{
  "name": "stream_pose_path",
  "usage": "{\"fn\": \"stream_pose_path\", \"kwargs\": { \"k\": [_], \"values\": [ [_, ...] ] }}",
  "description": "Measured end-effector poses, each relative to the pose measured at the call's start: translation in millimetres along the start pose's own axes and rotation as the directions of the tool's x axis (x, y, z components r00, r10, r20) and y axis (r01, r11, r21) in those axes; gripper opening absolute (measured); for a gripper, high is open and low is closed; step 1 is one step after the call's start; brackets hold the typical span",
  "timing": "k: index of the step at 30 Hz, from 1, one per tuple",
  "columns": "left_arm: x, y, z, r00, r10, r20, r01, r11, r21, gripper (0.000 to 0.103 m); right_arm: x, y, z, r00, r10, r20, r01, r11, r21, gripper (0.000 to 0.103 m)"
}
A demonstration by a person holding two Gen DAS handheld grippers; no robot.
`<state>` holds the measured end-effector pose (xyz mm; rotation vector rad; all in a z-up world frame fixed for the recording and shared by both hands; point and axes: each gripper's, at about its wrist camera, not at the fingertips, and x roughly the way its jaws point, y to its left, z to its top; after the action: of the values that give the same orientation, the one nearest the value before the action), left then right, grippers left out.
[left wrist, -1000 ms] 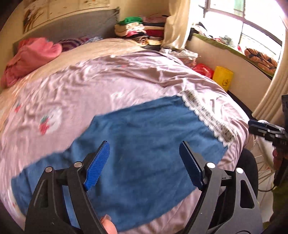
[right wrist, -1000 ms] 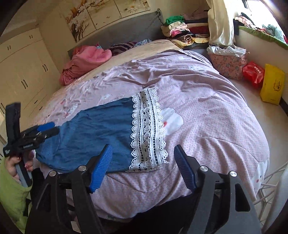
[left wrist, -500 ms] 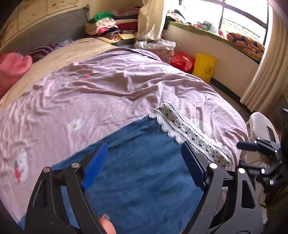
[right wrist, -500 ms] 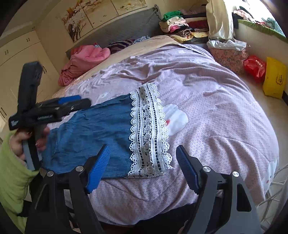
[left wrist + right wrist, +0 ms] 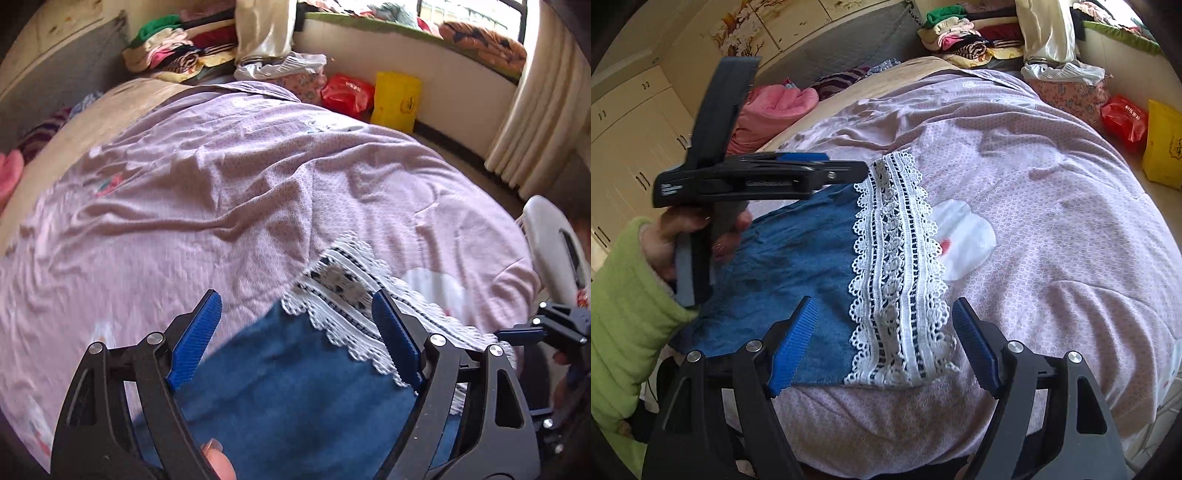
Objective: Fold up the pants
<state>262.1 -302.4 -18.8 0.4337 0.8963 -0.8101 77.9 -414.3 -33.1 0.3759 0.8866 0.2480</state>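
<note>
Pants (image 5: 798, 266) flat on bed (image 5: 1052, 229), both grippers spread above

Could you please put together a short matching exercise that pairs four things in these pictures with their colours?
Things:
1. pants
2. lace hem
3. bedspread
4. bag by the wall

Colours:
A. yellow
B. white with dark stripes
C. blue
D. pale purple

Pairs: 1-C, 2-B, 3-D, 4-A
</note>
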Motion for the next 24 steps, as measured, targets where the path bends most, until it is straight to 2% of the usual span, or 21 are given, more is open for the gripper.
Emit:
{"fn": "stream_pose_path", "kwargs": {
  "k": [3,5,6,7,9,10,13,15,17,18,19,21,24],
  "values": [
    [15.9,1.5,3.5,0.998,-0.05,-0.039,0.05,0.999,0.01,0.075,7.8,-3.9,1.1,1.0,0.017,-0.017,-0.016,1.0,0.012,0.075],
    [25.6,1.2,4.9,0.996,-0.072,-0.053,0.072,0.997,0.013,0.069,14.0,-6.8,1.1,0.999,0.028,-0.029,-0.028,0.999,0.019,0.074],
    [30.6,3.5,6.0,0.993,-0.101,-0.063,0.101,0.995,-0.005,0.065,16.2,-7.9,0.7,0.999,0.034,-0.034,-0.033,0.999,0.027,0.072],
    [34.1,5.1,6.6,0.99,-0.124,-0.07,0.123,0.992,-0.02,0.059,18.3,-8.6,0.2,0.998,0.044,-0.04,-0.043,0.999,0.033,0.061],
    [38.0,5.8,6.5,0.984,-0.16,-0.081,0.158,0.987,-0.035,0.048,21.2,-7.4,-1.1,0.997,0.064,-0.053,-0.063,0.998,0.031,0.051],
    [39.5,4.9,5.8,0.981,-0.173,-0.088,0.17,0.985,-0.039,0.045,21.0,-6.3,-1.3,0.996,0.072,-0.053,-0.071,0.997,0.025,0.051],
    [40.0,0.9,5.2,0.979,-0.18,-0.091,0.179,0.984,-0.022,0.045,23.4,-7.6,-0.3,0.995,0.089,-0.053,-0.087,0.996,0.036,0.051],
    [44.2,4.5,5.5,0.975,-0.2,-0.1,0.196,0.979,-0.049,0.045,28.0,-8.1,-0.2,0.994,0.085,-0.064,-0.083,0.996,0.038,0.049],
    [44.8,5.2,4.7,0.974,-0.202,-0.101,0.197,0.979,-0.053,0.032,29.6,-7.0,-0.3,0.993,0.094,-0.066,-0.092,0.995,0.033,0.04],
    [43.3,3.7,4.3,0.974,-0.205,-0.1,0.201,0.978,-0.048,0.02,29.4,-7.0,0.2,0.992,0.103,-0.067,-0.101,0.994,0.035,0.029],
    [38.9,0.4,4.2,0.975,-0.2,-0.095,0.198,0.98,-0.033,0.016,27.9,-7.3,0.3,0.992,0.111,-0.065,-0.108,0.993,0.04,0.028],
    [31.9,-4.8,4.8,0.98,-0.18,-0.084,0.18,0.984,-0.008,0.014,24.3,-5.2,0.9,0.993,0.107,-0.056,-0.105,0.994,0.043,0.026],
    [18.4,-0.9,5.7,0.978,-0.202,-0.044,0.201,0.979,-0.018,0.014,16.8,3.5,1.6,0.994,0.099,-0.04,-0.098,0.995,0.02,0.024]
  ]
}}
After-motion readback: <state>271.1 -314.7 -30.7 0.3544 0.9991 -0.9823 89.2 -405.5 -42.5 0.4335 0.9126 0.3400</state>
